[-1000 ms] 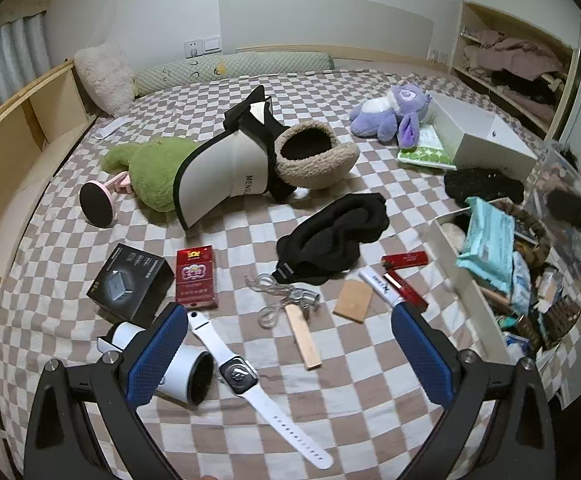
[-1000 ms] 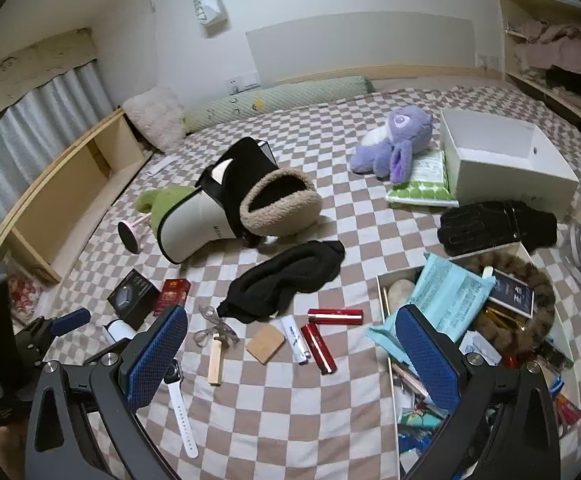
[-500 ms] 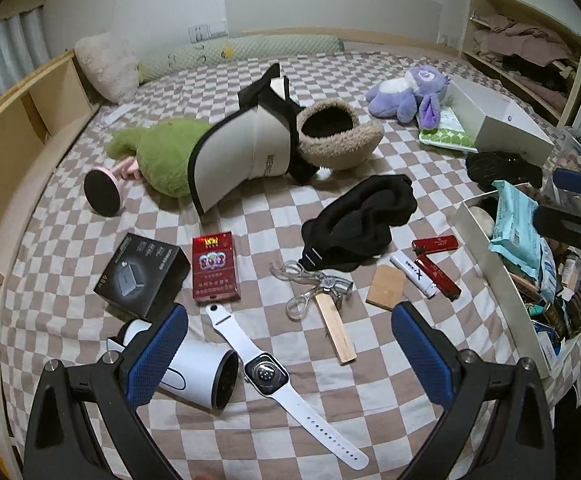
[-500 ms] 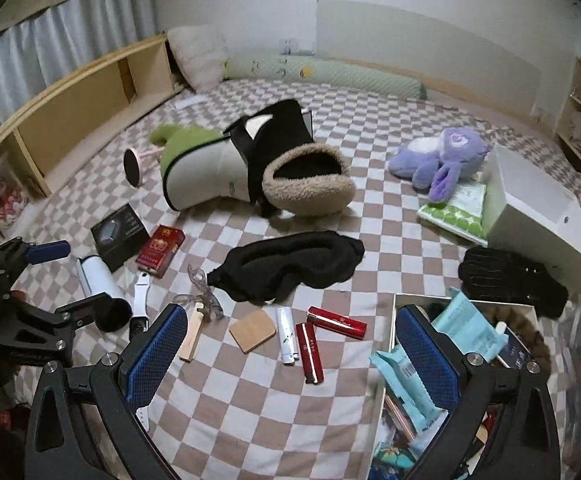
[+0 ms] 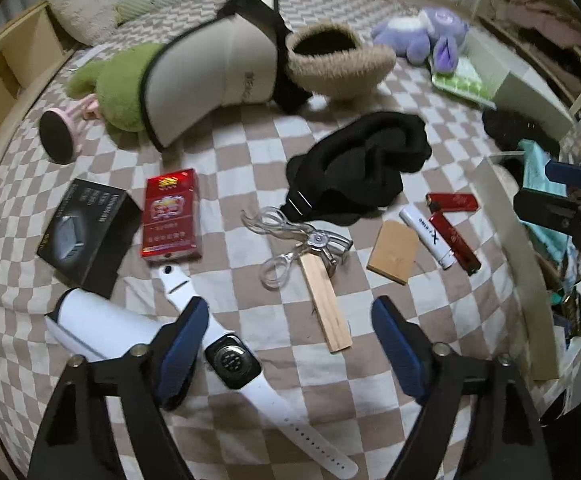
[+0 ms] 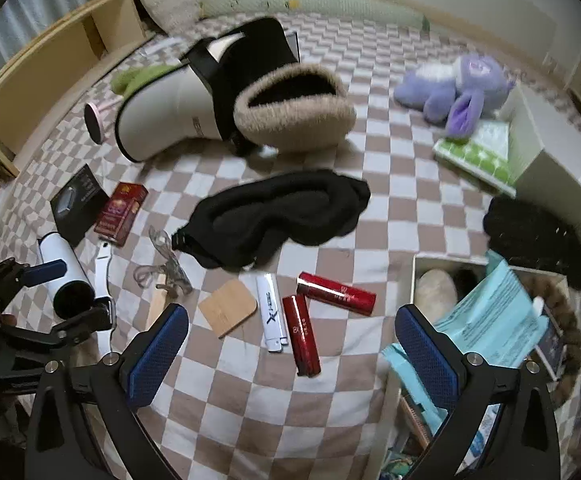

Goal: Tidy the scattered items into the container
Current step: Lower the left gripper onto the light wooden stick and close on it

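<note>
Small items lie scattered on the checked bedspread. My left gripper is open and empty, low over a white smartwatch and a wooden stick. An eyelash curler, a red box and a white tube lie nearby. My right gripper is open and empty above two red lipsticks, a white lighter and a tan card. The container, half filled, stands at the right, with a teal packet on top. A black eye mask lies mid-bed.
A white and black boot, a furry hat, a green plush, a purple plush, black gloves, a black box and a white open box lie around. A wooden shelf borders the left.
Both grippers have dropped closer to the bed and moved forward. The left one now hangs over the watch and stick, the right one over the lipsticks and lighter.
</note>
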`<state>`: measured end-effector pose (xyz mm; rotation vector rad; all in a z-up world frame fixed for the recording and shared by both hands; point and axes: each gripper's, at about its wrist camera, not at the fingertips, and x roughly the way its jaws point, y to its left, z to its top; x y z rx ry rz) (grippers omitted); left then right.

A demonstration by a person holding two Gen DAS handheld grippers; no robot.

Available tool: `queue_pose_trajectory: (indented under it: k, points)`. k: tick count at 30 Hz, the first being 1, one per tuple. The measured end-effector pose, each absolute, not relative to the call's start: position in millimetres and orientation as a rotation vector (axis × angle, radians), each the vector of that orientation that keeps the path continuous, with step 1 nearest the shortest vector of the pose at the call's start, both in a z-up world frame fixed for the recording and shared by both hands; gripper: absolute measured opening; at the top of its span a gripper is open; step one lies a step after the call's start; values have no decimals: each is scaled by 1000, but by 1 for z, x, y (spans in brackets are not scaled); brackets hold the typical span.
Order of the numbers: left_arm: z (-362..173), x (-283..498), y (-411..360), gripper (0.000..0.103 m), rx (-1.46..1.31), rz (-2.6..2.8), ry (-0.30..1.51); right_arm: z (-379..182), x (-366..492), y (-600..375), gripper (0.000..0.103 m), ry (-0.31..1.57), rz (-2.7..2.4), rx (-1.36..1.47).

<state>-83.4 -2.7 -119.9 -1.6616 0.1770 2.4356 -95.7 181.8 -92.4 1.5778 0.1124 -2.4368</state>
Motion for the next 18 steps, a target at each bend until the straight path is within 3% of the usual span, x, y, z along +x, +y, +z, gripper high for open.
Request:
queue_pose_trajectory:
  k: [2,7,9,14,18]
  points:
    - [-129,-88,4,72,-1697,2407,195,-101,-99,182,103,94,-2414,1610]
    - [-152,-98,18,66,-1772,2350,243,-123,-107,184,90,93,-2375,1684]
    - [-159,-102,22,61,-1803,2334,258,-131,-110,185,77,81,-2348,1721]
    - [-176,-110,26,57,-1879,2302,274,-148,-114,182,64,53,-2278,1781]
    - [-187,-117,28,48,-1930,2280,276,-155,-117,175,63,30,-2232,1792]
